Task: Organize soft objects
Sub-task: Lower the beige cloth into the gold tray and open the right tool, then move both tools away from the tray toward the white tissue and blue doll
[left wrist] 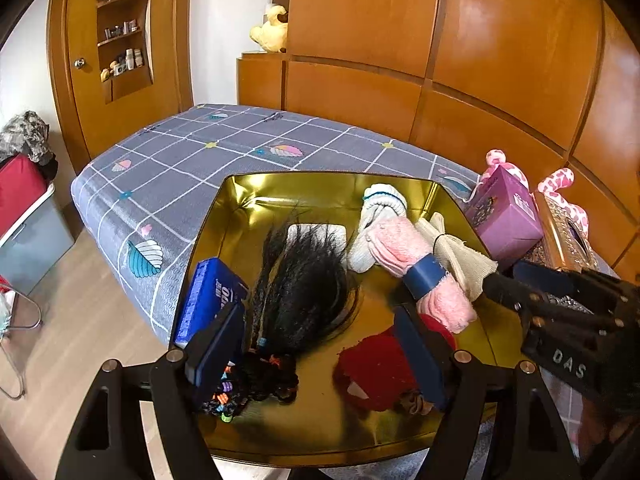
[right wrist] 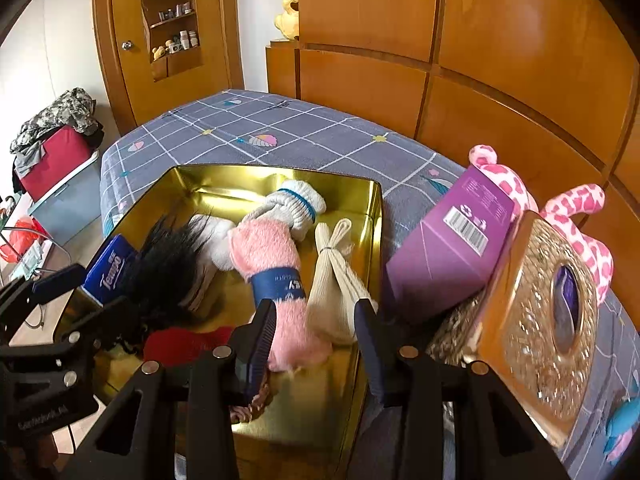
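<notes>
Here, a gold tin tray (left wrist: 224, 216) sat on the near end of a bed (left wrist: 180, 152) with a grey checked cover, and it carried the soft things. Along the tray's left wall leaned a blue tissue pack (left wrist: 208, 296). A black hairpiece (left wrist: 304, 280) lay beside it toward the middle, with a knot of dark hair ties (left wrist: 256, 384) at the near-left corner. A red knit item (left wrist: 376, 372) lay by the near edge. A white sock roll with a blue stripe (right wrist: 296, 204) occupied the far part of the tray. A pink fluffy sock pair (right wrist: 272, 264), bound by a blue paper band, ran from the middle toward the near edge. A cream sock bundle (right wrist: 336, 280) lay along the tray's right wall.

The left gripper (left wrist: 320, 344) hung over the near part of the tray with its jaws wide apart and nothing gripped between them. The right gripper (right wrist: 316, 340) stood at the near-right corner, jaws partly apart; the near ends of the pink pair and the cream bundle lay between the pads, and no pad pressed on either.

Outside the tray's right wall, on the bed, stood a purple carton (right wrist: 452, 248), a gold tissue box (right wrist: 536, 320) and a pink spotted plush toy (right wrist: 580, 216).
</notes>
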`<state>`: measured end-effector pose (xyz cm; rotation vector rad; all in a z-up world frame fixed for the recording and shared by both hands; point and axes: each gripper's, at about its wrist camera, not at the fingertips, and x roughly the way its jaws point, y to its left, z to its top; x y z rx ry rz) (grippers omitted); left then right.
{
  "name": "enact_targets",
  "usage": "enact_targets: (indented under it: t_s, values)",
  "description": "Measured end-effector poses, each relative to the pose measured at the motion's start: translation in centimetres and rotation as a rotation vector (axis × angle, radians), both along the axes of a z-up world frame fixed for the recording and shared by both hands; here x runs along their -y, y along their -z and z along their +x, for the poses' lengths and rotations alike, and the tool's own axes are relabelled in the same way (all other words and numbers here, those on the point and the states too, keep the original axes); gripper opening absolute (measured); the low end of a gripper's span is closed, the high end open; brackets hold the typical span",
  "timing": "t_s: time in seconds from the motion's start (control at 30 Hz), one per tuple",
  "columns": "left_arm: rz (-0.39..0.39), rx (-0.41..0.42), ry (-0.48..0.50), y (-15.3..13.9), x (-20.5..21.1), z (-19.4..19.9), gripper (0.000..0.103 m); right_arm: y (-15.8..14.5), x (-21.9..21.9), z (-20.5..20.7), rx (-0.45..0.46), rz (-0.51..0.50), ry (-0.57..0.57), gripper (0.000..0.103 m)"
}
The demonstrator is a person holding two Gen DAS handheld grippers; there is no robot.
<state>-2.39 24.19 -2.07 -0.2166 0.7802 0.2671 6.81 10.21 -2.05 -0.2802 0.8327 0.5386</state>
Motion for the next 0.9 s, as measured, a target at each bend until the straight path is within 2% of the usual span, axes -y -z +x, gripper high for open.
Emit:
enact_targets:
  t_s: [0.67,0.9]
  values:
    - [0.062,0.018,0.099,-0.4,3.0,-0.3,0.078,-1.1,6.0,-4.6,0.097,-0.02,0.113,0.042]
    - [0.071,0.025,0.141,-0.5,4.0,-0.4,0.078,-1.2,11.0,-4.7,0.098,-0.041,0.206,0.042]
